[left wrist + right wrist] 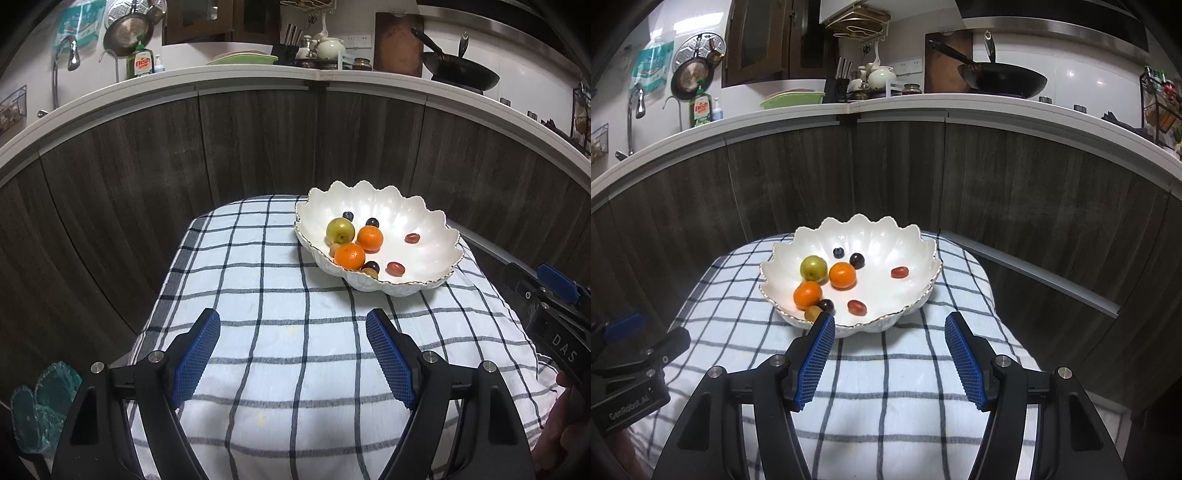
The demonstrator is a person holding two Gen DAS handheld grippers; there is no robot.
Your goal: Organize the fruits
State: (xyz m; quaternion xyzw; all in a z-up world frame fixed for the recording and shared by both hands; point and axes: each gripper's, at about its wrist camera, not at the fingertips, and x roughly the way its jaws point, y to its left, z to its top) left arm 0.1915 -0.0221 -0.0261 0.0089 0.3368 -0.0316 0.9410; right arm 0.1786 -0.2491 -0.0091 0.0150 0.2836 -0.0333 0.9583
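Observation:
A white scalloped bowl (424,229) (897,243) stands on a checked cloth (280,295) (886,376). It holds two oranges (369,238) (842,275), a green fruit (340,230) (813,268), red grape tomatoes (395,268) (857,307), dark grapes (372,222) (857,260) and small brown fruits (812,314). My left gripper (293,321) is open and empty over the cloth, near and left of the bowl. My right gripper (890,326) is open and empty just before the bowl's near rim.
The cloth covers a small raised surface before dark wood cabinet fronts (258,140). A counter (258,74) above holds a wok (461,72), a cutting board, a green tray and dish soap. A sink tap (70,55) is at far left.

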